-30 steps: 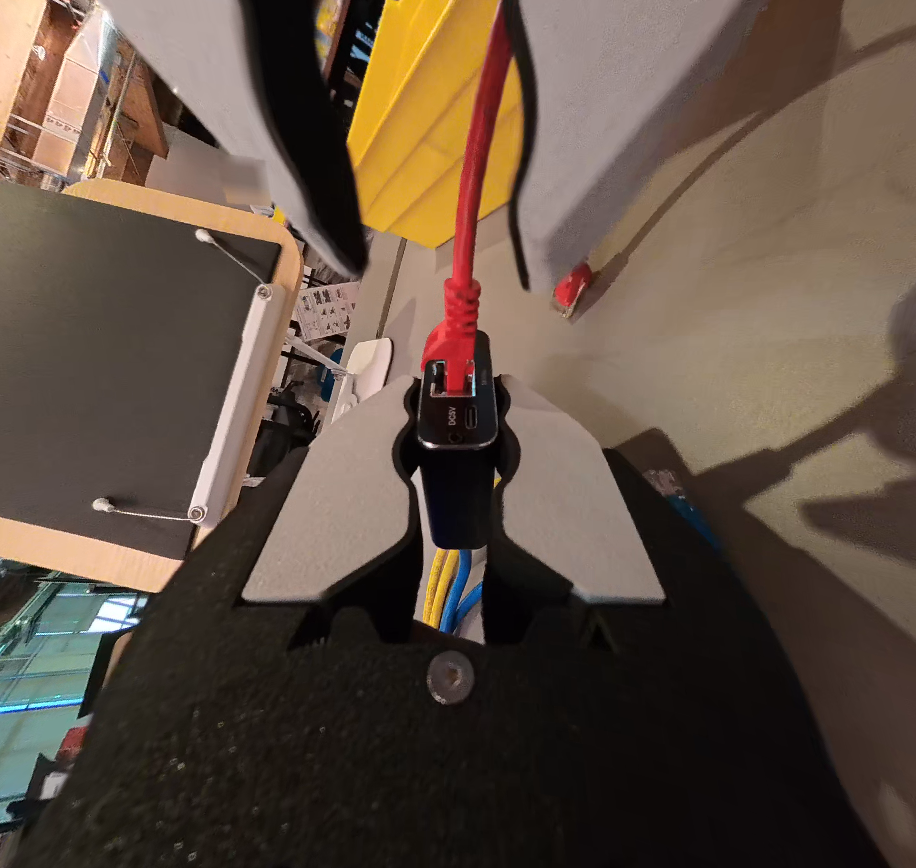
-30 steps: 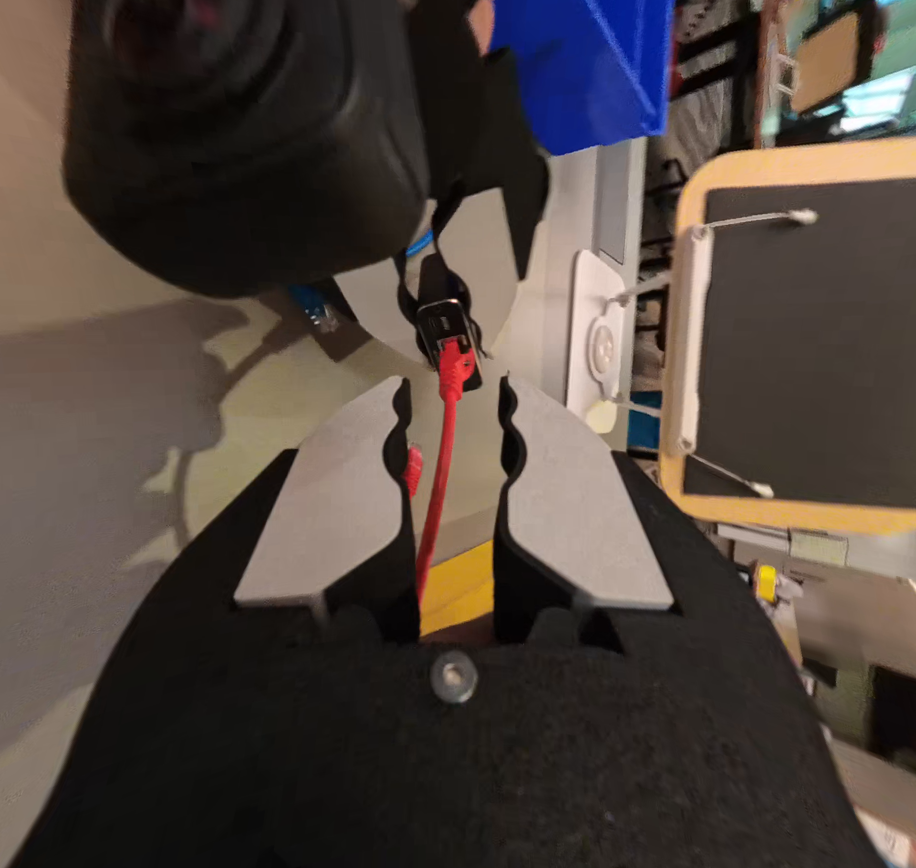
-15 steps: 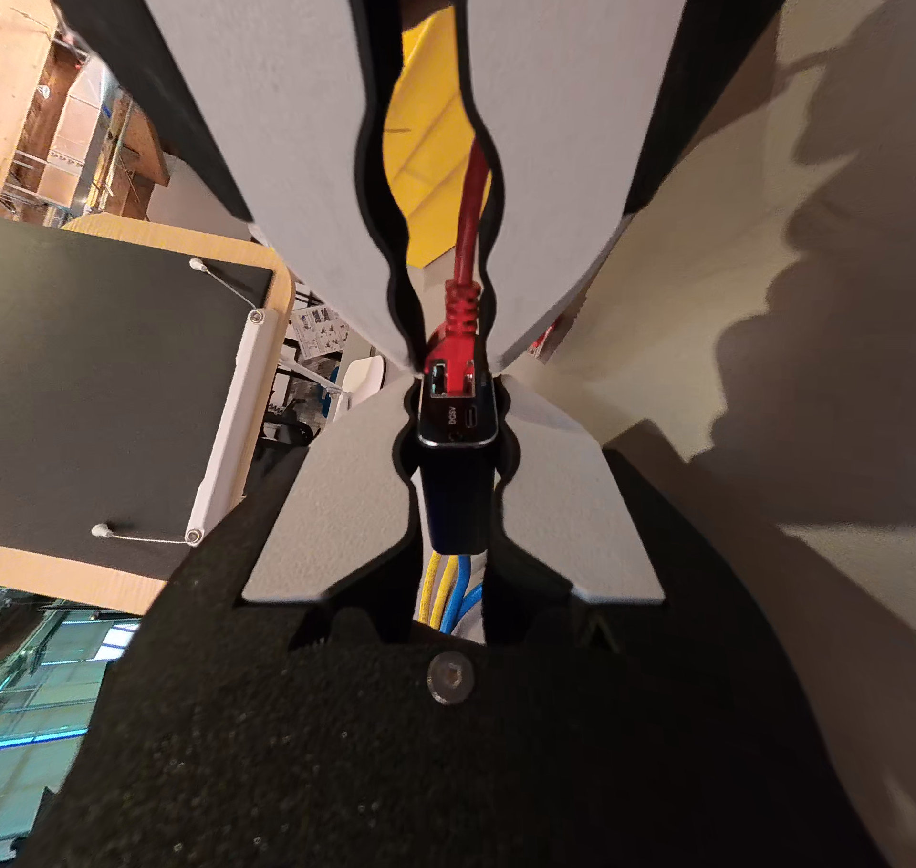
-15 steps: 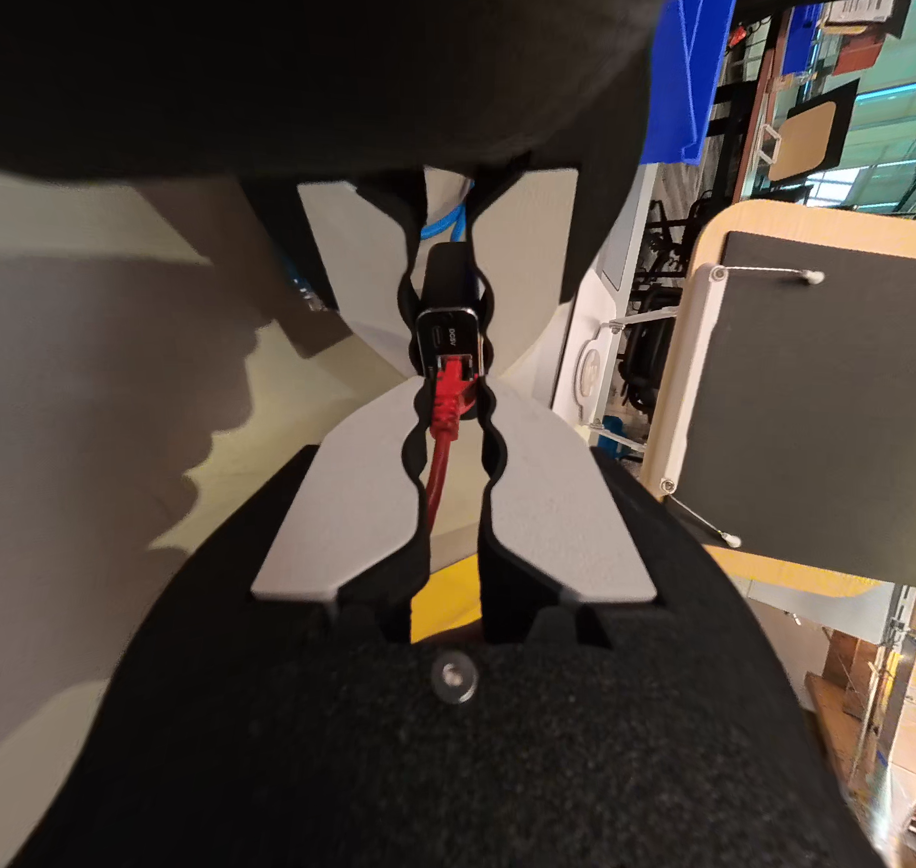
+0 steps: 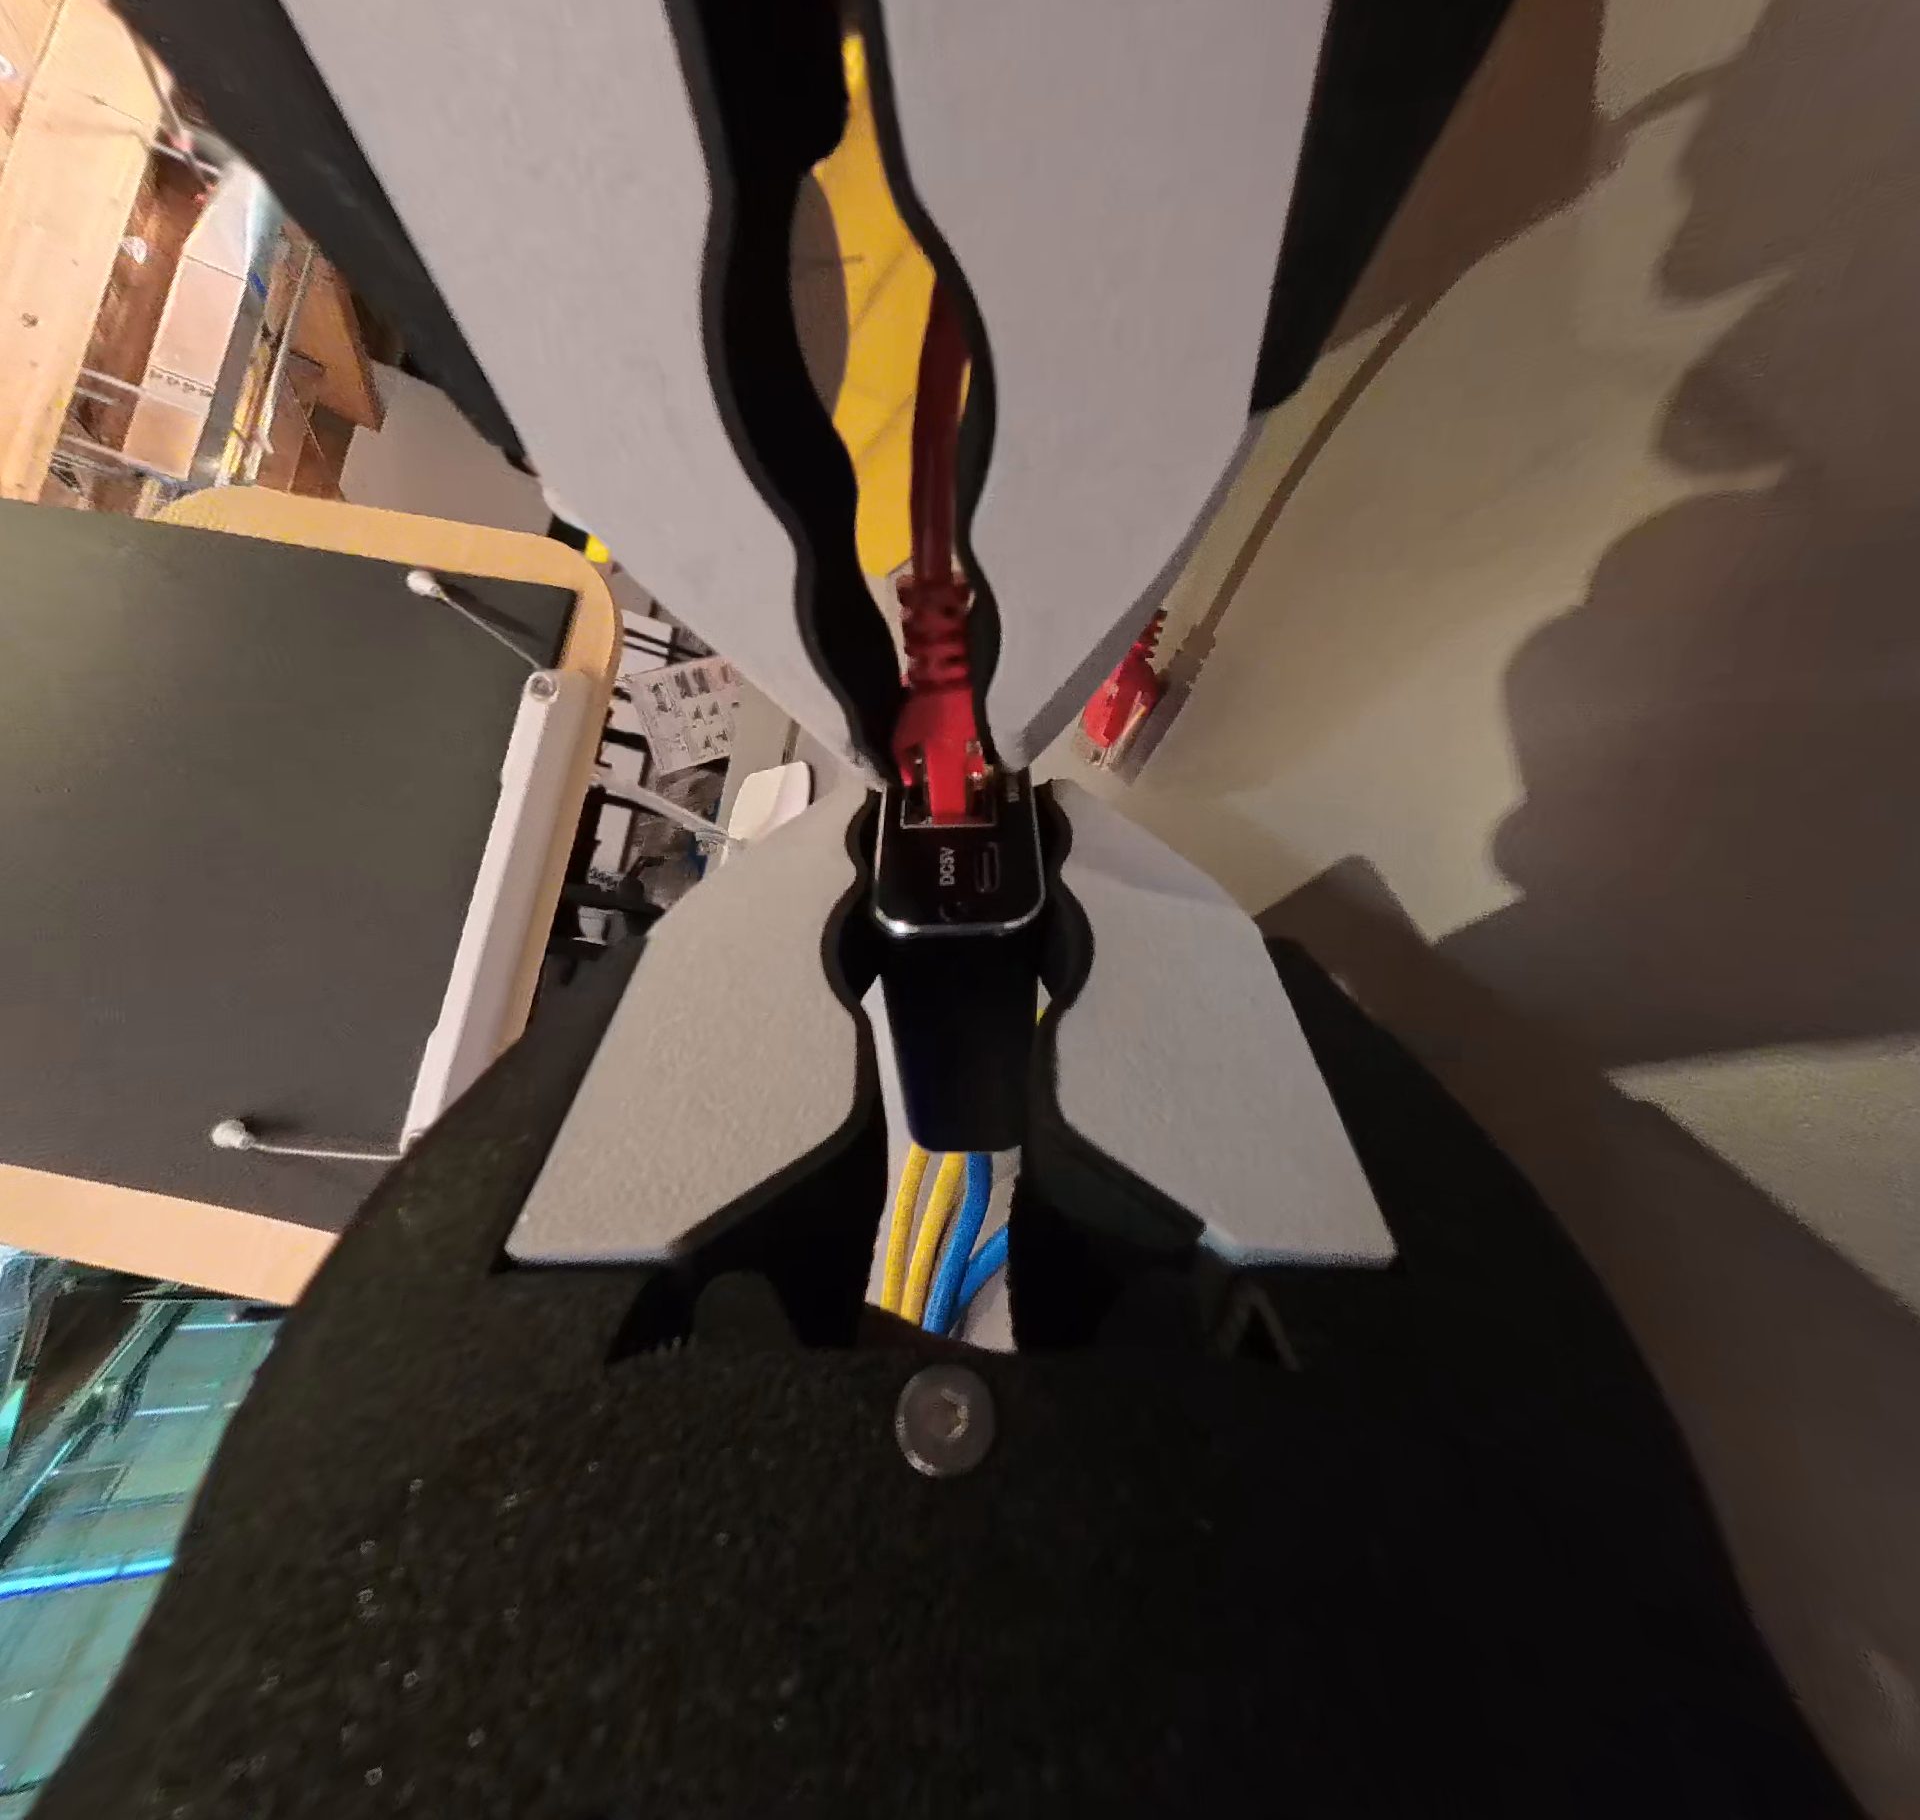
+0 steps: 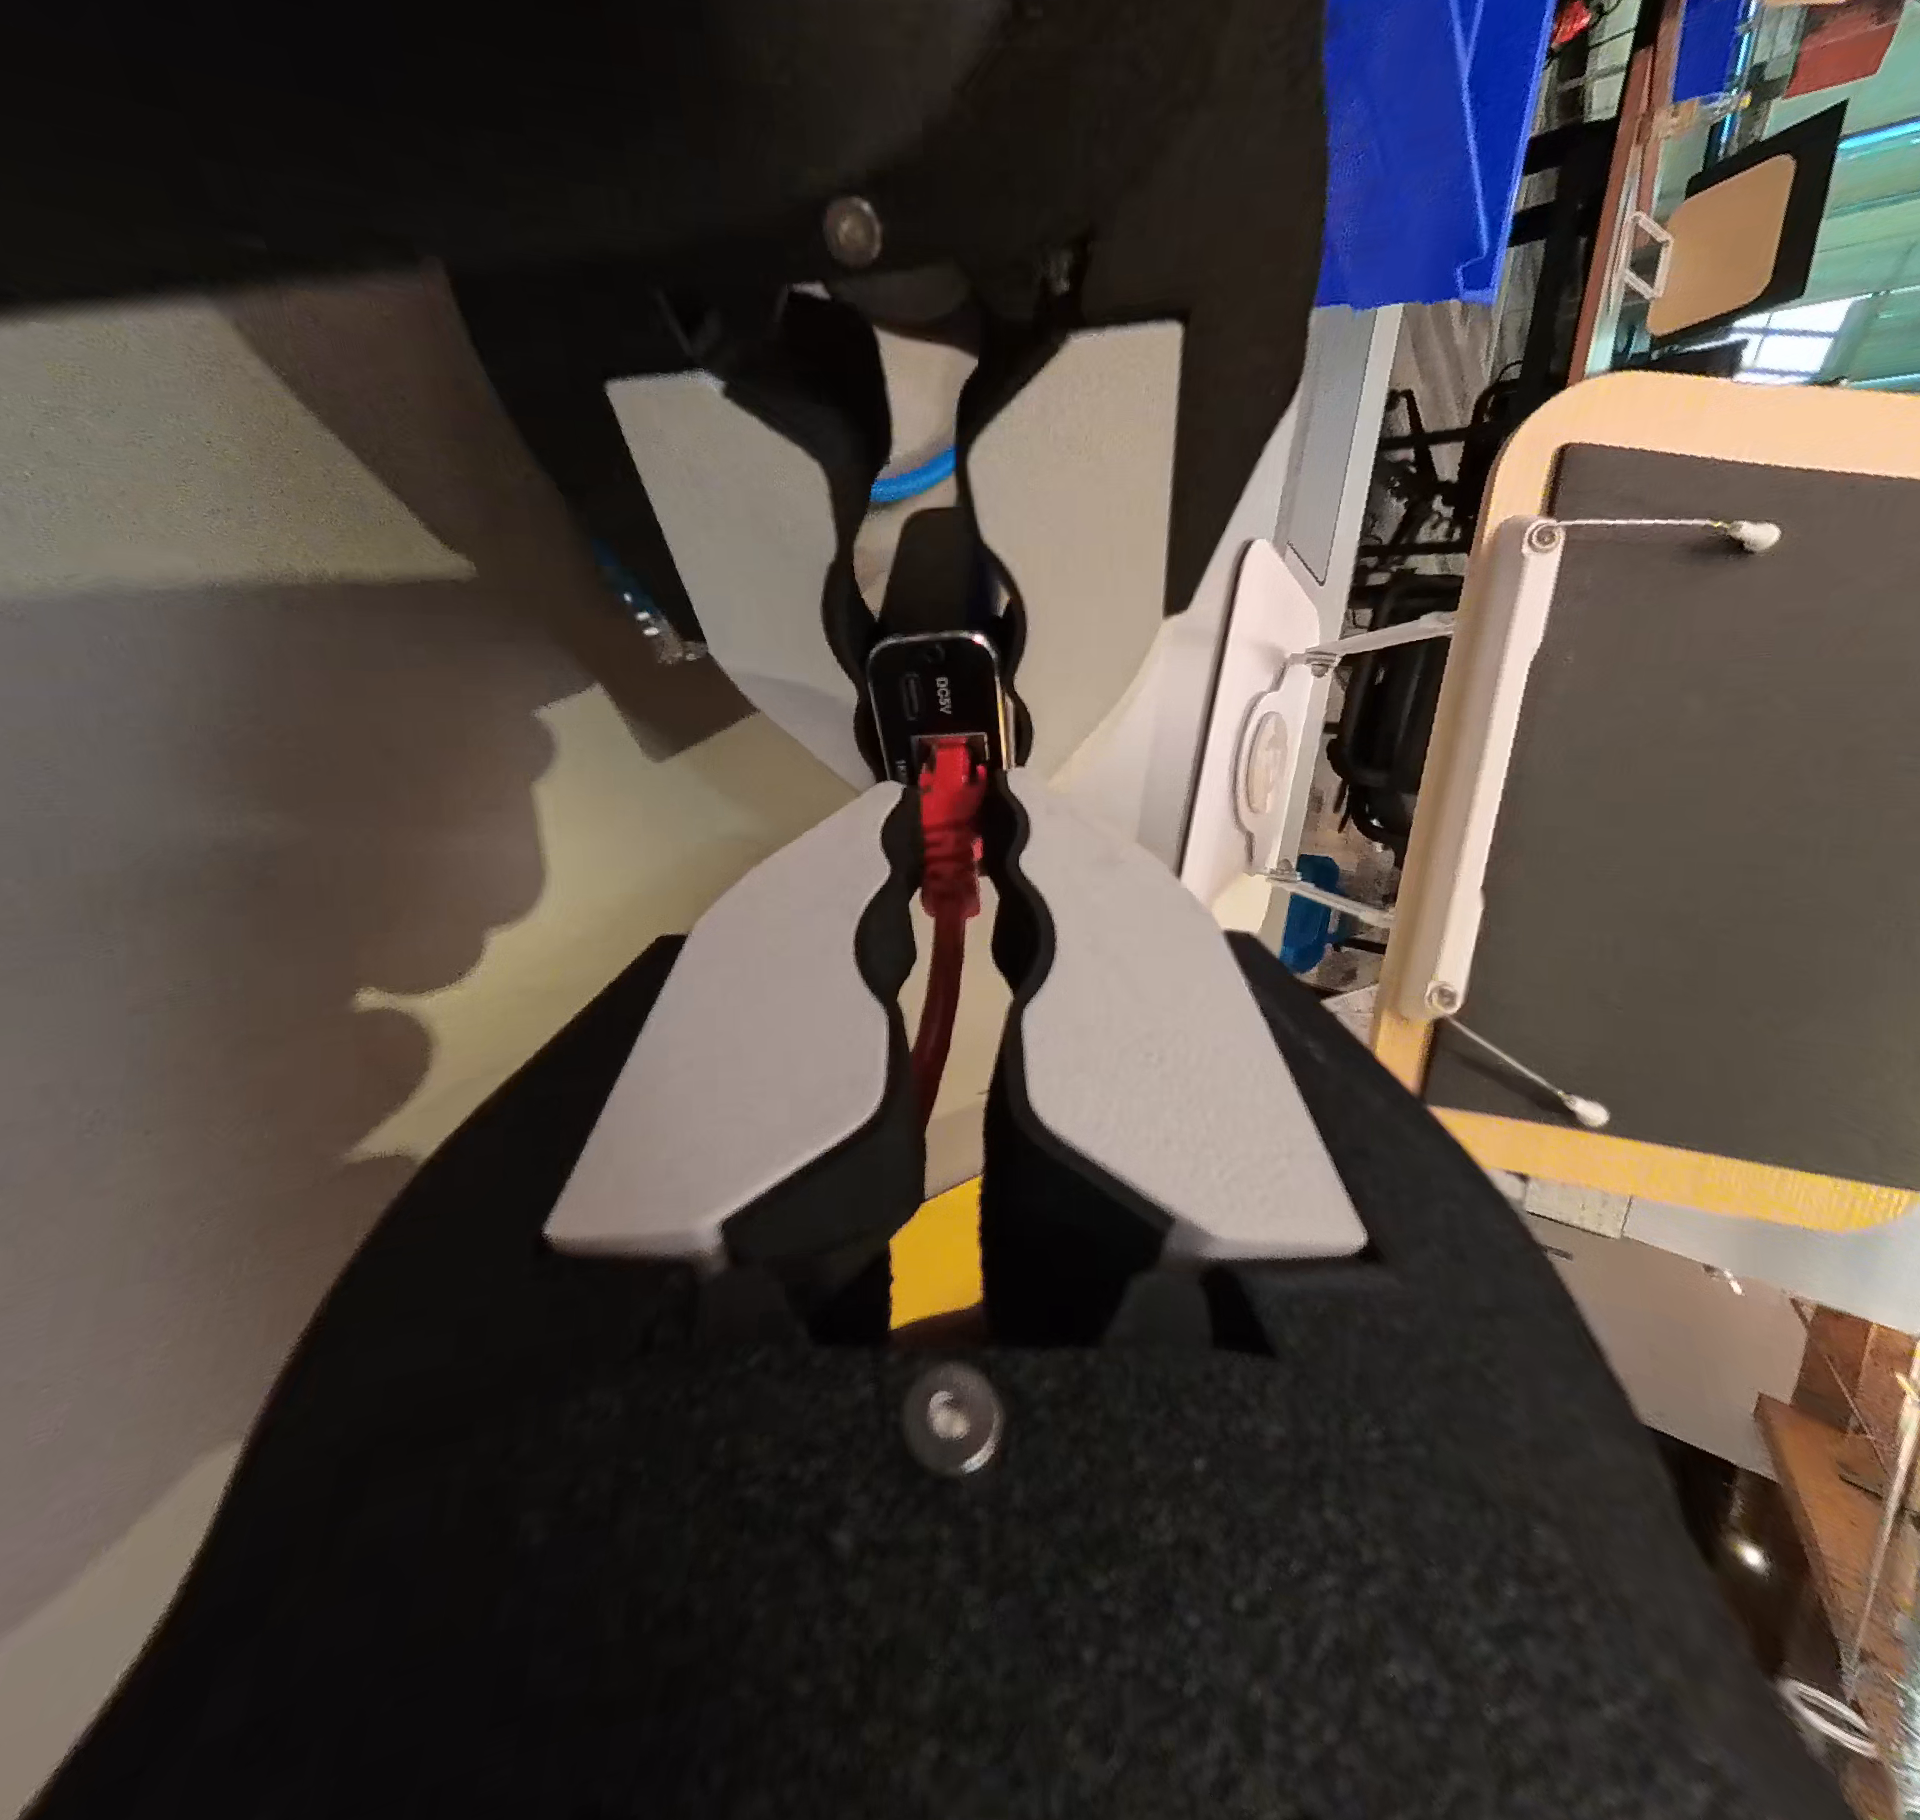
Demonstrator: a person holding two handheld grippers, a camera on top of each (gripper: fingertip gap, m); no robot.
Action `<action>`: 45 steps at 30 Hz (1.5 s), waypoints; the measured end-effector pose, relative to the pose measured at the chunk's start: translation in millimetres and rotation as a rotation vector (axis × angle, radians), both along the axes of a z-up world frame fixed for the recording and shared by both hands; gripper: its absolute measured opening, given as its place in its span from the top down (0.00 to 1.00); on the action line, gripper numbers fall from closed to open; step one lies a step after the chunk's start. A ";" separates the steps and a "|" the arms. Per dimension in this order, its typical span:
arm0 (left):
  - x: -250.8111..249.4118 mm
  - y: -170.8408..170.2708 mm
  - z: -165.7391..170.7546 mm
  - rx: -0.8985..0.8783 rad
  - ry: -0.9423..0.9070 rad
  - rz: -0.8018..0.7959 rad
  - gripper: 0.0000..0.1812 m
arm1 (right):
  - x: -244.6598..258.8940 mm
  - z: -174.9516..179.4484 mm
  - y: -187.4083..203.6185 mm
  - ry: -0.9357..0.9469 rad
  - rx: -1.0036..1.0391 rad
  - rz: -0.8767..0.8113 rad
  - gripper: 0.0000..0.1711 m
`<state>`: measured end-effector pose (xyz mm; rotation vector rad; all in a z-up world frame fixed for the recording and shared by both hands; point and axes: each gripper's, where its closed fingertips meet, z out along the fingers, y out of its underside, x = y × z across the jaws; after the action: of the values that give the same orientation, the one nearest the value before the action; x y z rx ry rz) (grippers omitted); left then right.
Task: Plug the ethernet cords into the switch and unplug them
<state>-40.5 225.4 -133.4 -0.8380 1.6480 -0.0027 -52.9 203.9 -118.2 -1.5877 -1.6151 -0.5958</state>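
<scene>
The left gripper (image 5: 956, 929) pinches the small black switch (image 5: 958, 949) between its grey fingers (image 5: 707, 1074), port end pointing away from the camera. A red cord (image 5: 940, 627) sits plugged into the switch's end port. The right gripper (image 6: 951, 814) comes in nose to nose with the left one, its fingers (image 6: 779, 1032) pressed in around the red plug (image 6: 948, 814), touching or almost touching its sides, just at the switch's face.

A yellow bin (image 5: 883, 420) shows only in slivers between the fingers; its contents are hidden. A blue bin (image 6: 1423, 97) stands at the upper right of the right wrist view, its inside not visible.

Only the left wrist view shows yellow cords (image 5: 920, 1230) and blue cords (image 5: 971, 1251) trailing from the switch's back end, and a second loose red plug (image 5: 1122, 700) lying on the pale table (image 5: 1455, 575). Only the right wrist view shows a white stand (image 6: 1247, 731) beside the dark framed board (image 6: 1714, 814).
</scene>
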 end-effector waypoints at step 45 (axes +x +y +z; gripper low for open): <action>-3.5 13.2 14.9 0.046 -0.058 0.097 0.86 | 209.4 -30.5 -20.0 0.088 -0.448 -0.434 0.85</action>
<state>-44.0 238.5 -118.4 -0.8749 1.5461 0.0776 156.4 183.9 -148.8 -2.2945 -1.4062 -0.3859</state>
